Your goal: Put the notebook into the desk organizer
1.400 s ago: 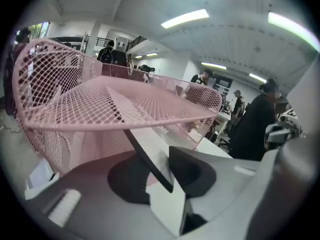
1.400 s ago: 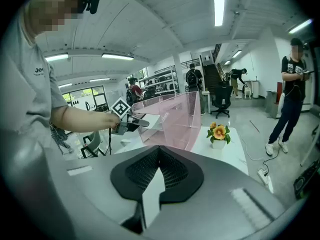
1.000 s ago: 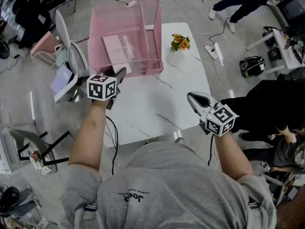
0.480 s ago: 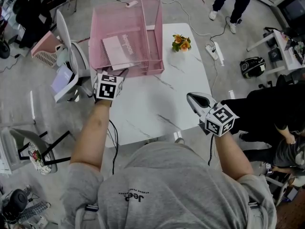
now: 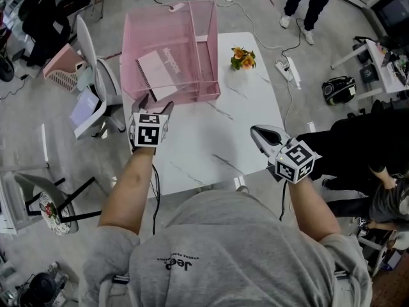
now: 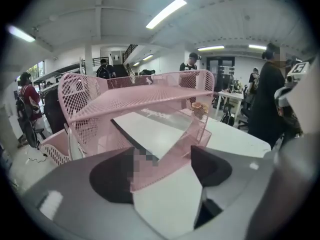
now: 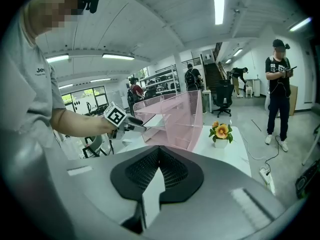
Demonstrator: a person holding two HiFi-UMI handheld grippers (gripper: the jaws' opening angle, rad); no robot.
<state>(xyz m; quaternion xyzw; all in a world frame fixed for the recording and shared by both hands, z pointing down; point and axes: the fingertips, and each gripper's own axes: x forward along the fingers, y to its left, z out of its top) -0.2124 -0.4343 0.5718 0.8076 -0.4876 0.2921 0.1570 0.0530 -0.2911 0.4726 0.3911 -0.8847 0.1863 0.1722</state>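
Nearest the person, over the white table (image 5: 211, 147), the right gripper (image 5: 255, 131) is hovering with its jaws pressed together, gripping nothing. Ahead, the left gripper (image 5: 155, 105) is sitting just in front of the pink desk organizer (image 5: 204, 56). Its jaws have just been opening and are standing apart, clamping nothing, with only the organizer's front lip showing between them. The notebook (image 5: 156, 72) is lying tilted inside the organizer under its top shelf. Farther back, a small flower pot (image 5: 242, 57) is standing beside the organizer.
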